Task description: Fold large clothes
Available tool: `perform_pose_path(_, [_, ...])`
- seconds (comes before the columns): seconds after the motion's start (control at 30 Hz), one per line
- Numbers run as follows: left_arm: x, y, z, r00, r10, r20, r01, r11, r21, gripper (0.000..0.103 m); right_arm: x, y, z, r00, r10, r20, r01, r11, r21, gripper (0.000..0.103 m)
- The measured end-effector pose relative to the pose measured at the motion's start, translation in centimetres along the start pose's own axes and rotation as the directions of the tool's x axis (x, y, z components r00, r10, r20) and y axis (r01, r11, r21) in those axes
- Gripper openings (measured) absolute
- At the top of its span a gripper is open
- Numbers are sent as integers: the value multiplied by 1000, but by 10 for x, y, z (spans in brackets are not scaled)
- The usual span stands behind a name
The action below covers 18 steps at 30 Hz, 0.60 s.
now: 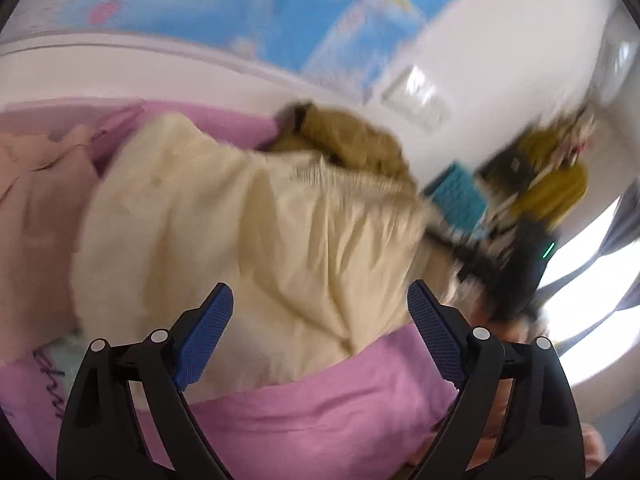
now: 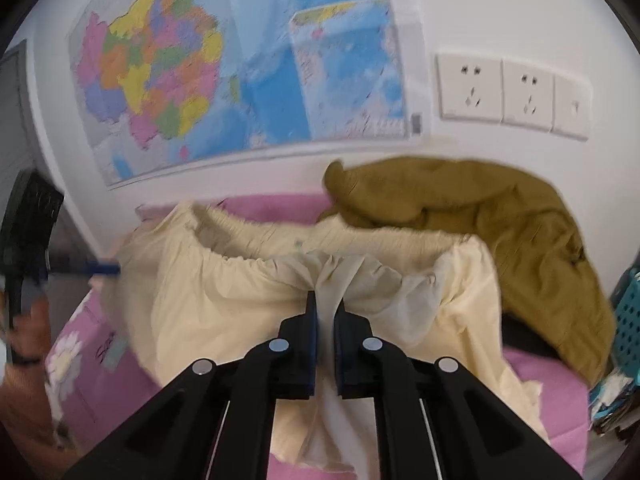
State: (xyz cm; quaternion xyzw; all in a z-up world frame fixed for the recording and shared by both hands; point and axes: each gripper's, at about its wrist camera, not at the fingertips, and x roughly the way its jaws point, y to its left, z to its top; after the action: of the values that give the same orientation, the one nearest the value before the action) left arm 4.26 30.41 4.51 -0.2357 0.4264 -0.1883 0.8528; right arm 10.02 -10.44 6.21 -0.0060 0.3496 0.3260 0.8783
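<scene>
A cream garment (image 2: 224, 300) with a gathered elastic waistband lies crumpled on the pink bed sheet (image 2: 552, 376). My right gripper (image 2: 326, 301) is shut on a fold of it just below the waistband, and pale cloth runs between the pads. In the left wrist view the same cream garment (image 1: 248, 232) lies ahead of and below my left gripper (image 1: 320, 290). Its blue pads (image 1: 208, 332) stand wide apart with nothing between them. An olive-brown garment (image 2: 500, 220) is heaped behind the cream one on the right, also visible as the olive-brown garment (image 1: 352, 140).
A pale pink cloth (image 1: 36, 208) lies at the left of the bed. A teal basket (image 2: 628, 320) stands at the right edge. A map (image 2: 240, 72) and wall sockets (image 2: 504, 92) are on the white wall behind. A person's hand (image 2: 24, 320) holds the other gripper at left.
</scene>
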Motion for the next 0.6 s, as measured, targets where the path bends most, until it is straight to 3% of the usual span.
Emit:
perform_pose_path(0.07, [30, 2, 3, 998, 47, -51, -46, 999, 11, 85, 11, -3, 13, 1000, -13, 17, 13, 1000, 15, 5])
perform_pose_path(0.1, [44, 4, 6, 993, 105, -62, -104, 994, 28, 80, 18, -4, 17, 998, -62, 27, 61, 998, 8, 5])
perform_pose_path(0.17, [67, 8, 8, 972, 226, -62, -221, 973, 66, 73, 44, -11, 20, 996, -90, -12, 90, 996, 15, 4])
perform_pose_path(0.2, [79, 13, 10, 962, 263, -70, -257, 963, 77, 70, 63, -16, 19, 988, -146, -41, 146, 989, 7, 3])
perform_pose_path(0.33, [100, 41, 20, 952, 299, -62, -297, 954, 34, 64, 110, -45, 6, 974, -181, -136, 188, 981, 41, 3])
perform_pose_path(0.47, [109, 59, 28, 958, 281, -64, -282, 959, -8, 61, 105, -49, 2, 980, -151, -128, 160, 985, 63, 3])
perform_pose_path(0.5, [111, 60, 28, 957, 281, -67, -282, 959, -10, 61, 96, -48, 2, 983, -134, -124, 143, 987, 68, 7])
perform_pose_path(0.57, [107, 60, 25, 957, 284, -63, -285, 959, -3, 61, 70, -43, -3, 989, -103, -107, 111, 991, 72, 22])
perform_pose_path(0.6, [103, 55, 21, 958, 282, -51, -283, 959, -4, 60, 52, -39, -7, 994, -69, -85, 76, 994, 75, 41])
